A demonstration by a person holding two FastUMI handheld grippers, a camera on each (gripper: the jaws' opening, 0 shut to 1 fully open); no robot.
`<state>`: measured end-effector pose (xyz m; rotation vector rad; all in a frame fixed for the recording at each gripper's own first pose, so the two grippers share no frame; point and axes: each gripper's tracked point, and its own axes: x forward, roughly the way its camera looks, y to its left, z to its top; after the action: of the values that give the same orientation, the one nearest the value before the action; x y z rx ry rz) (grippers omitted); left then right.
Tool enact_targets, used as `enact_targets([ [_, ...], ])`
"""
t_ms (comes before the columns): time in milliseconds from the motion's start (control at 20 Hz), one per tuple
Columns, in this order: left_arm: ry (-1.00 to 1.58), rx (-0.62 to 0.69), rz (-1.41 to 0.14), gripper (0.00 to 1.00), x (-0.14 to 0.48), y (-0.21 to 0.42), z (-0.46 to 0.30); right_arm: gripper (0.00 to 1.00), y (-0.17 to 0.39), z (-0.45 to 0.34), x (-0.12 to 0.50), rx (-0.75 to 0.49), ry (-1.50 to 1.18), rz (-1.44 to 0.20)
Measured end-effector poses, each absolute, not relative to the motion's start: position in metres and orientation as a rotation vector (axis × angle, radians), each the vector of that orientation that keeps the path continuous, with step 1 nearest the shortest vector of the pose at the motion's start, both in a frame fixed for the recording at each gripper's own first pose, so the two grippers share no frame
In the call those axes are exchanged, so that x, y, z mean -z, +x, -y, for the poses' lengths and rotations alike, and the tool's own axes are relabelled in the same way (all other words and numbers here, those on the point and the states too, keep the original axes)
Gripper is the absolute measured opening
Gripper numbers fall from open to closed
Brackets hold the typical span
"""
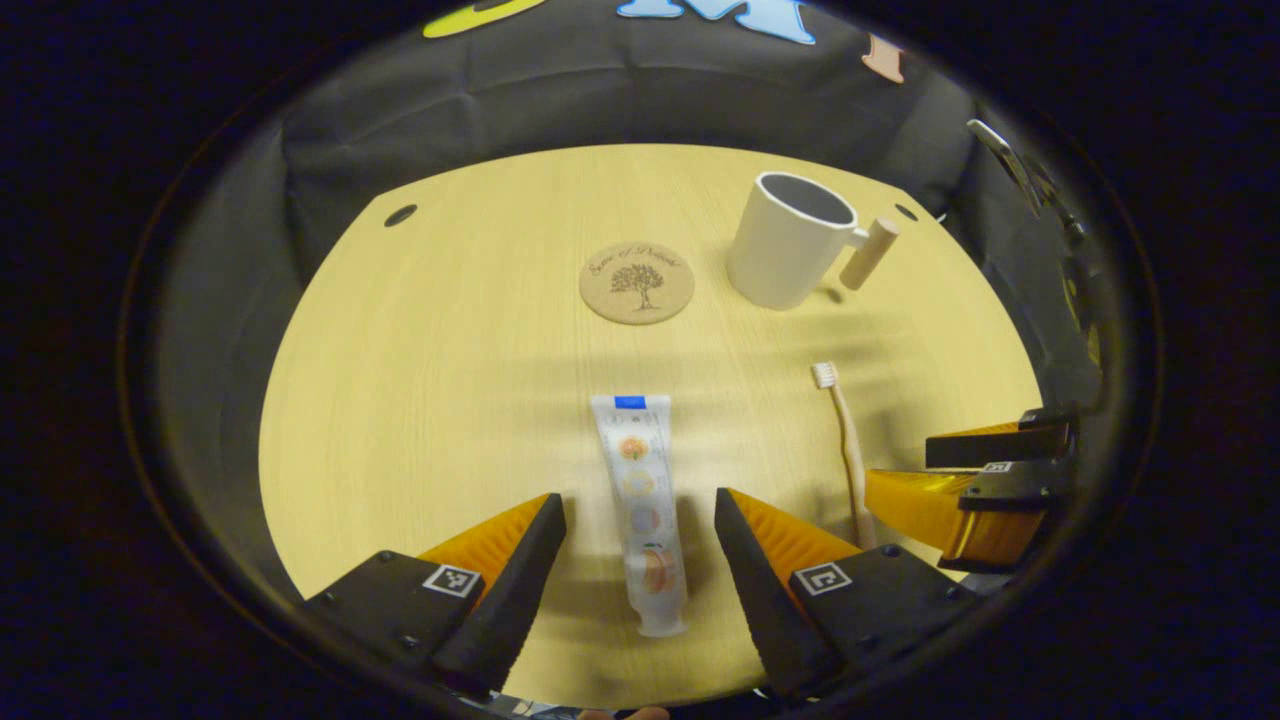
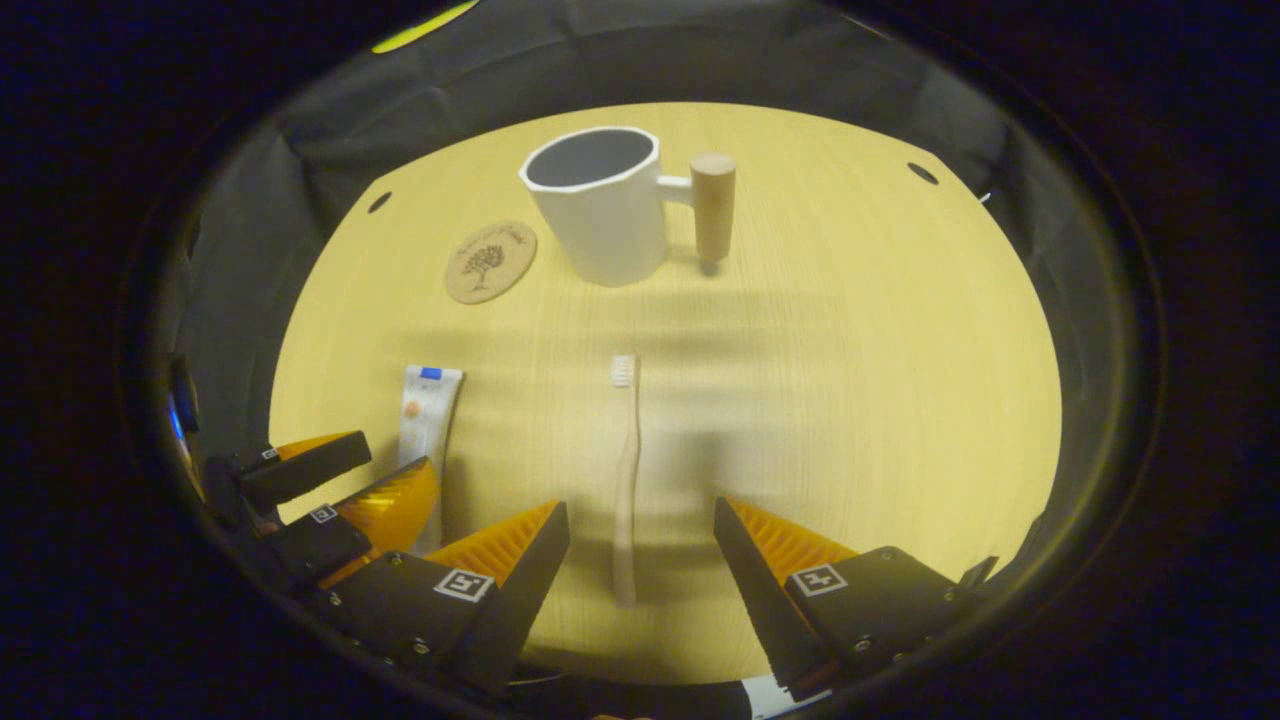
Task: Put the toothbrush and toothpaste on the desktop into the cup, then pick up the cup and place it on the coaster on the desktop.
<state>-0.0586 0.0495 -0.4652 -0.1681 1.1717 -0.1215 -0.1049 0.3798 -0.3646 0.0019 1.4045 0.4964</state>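
A white toothpaste tube (image 1: 640, 505) lies flat on the pale wooden desktop (image 1: 450, 380), its lower part between the fingers of my open left gripper (image 1: 640, 510). To its right lies the wooden toothbrush (image 1: 848, 440), bristles pointing away. In the right gripper view the toothbrush (image 2: 626, 480) lies lengthwise between the fingers of my open right gripper (image 2: 640, 520). A white cup (image 2: 600, 205) with a wooden peg handle (image 2: 713, 205) stands upright at the back; it also shows in the left gripper view (image 1: 790, 240). A round cork coaster (image 1: 637, 282) lies left of it.
The right gripper (image 1: 985, 490) shows at the right edge of the left gripper view, and the left gripper (image 2: 330, 500) at the lower left of the right gripper view. Small dark holes (image 1: 400, 215) mark the desktop's far corners. Black cloth hangs behind the desk.
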Motion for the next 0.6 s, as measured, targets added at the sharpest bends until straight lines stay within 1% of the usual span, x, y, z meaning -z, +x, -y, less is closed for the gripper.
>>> enact_targets([
  [50, -0.169, 0.119, -1.184, 0.98, 0.469, -0.058, -0.048, 0.92, -0.104, -0.379, 0.368, -0.483, -0.013, -1.417],
  [350, -0.158, 0.08, -1.278, 0.98, 0.494, -0.059, -0.05, 0.92, -0.105, -0.383, 0.384, -0.453, -0.06, -1.474],
  [500, -0.148, 0.084, -1.282, 0.98, 0.493, -0.056, -0.051, 0.93, -0.104, -0.381, 0.39, -0.441, -0.091, -1.486],
  [600, -0.151, 0.078, -1.29, 0.97, 0.495, -0.056, -0.05, 0.9, -0.103, -0.381, 0.391, -0.436, -0.098, -1.494],
])
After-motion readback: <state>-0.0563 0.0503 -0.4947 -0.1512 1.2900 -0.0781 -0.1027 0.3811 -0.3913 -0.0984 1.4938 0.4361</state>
